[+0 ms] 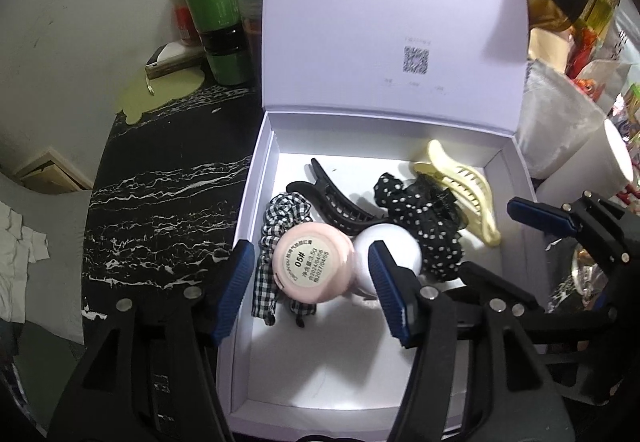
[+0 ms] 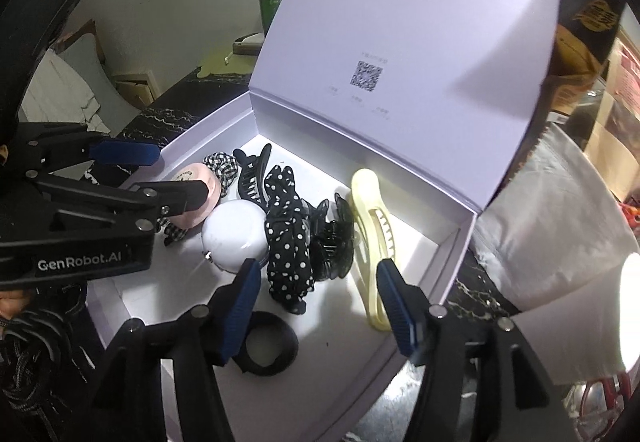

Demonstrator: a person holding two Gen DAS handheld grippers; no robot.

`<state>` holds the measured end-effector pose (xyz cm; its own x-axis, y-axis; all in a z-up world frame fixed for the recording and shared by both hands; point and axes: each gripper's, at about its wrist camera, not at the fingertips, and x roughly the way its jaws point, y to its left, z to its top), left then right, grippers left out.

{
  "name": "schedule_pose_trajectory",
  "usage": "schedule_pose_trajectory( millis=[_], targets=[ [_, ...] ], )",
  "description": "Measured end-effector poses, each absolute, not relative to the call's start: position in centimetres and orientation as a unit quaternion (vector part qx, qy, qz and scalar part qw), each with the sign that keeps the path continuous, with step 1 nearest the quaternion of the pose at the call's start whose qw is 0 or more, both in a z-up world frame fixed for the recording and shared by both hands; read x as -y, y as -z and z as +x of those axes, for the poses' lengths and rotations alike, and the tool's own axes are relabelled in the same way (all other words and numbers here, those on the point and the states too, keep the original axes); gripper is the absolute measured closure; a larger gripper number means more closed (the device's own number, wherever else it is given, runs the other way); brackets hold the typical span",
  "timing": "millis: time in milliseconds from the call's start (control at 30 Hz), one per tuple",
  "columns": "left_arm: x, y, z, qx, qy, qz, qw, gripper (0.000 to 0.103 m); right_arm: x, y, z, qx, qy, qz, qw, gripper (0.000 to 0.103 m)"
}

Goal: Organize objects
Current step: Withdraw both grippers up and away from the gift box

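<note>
White cardboard box (image 1: 256,177) sits on the black marbled worktop (image 1: 160,193), its hinged lid (image 1: 392,21) standing upright at the far edge, filling the upper centre of both views. Box walls are low; the near and left walls are clear of contents, and bare floor shows in the lower centre of the left wrist view.

Contents cluster toward the back and middle:
- pink round compact (image 1: 314,262), label up, lying on a black-and-white gingham scrunchie (image 1: 276,226)
- white round case (image 1: 390,246) touching the compact's right side
- black claw clip (image 1: 336,205) behind both
- polka-dot scrunchie (image 1: 424,226) right of the white case
- cream claw clip (image 1: 464,189) nearest the right wall
- black hair tie (image 2: 266,346), seen only in the right wrist view, on the box floor at lower centre.

Left gripper (image 1: 312,286) is spread wide, holding nothing; the pink compact lies between its fingers without touching either. Left finger (image 1: 236,286) hangs at the box's left wall, right finger close beside the white case.

Right gripper (image 2: 316,306) is also spread, empty, hovering over the near part of the box; the polka-dot scrunchie's lower end lies between its fingers, the cream clip just inside the right finger.

Jars (image 1: 224,25) crowd the upper left beyond the box; white paper (image 2: 560,226) presses against the right wall.
</note>
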<state>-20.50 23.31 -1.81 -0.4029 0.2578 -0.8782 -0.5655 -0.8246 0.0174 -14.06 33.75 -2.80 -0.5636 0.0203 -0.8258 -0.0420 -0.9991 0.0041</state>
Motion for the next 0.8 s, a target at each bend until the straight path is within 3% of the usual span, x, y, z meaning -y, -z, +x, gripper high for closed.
schedule_pose_trajectory(
  millis=[367, 800],
  targets=[
    [-21.8, -1.1, -18.0, -0.136, -0.832, -0.472, 0.26, 0.045, -33.2, -0.4, -11.1, -0.024, -0.891, -0.451, 0.032, 0.037],
    [-19.0, -5.9, -13.5, -0.136, -0.865, -0.42, 0.239, 0.035, -30.7, -4.8, -6.5, -0.006, -0.909, -0.416, 0.033, 0.029]
  ],
)
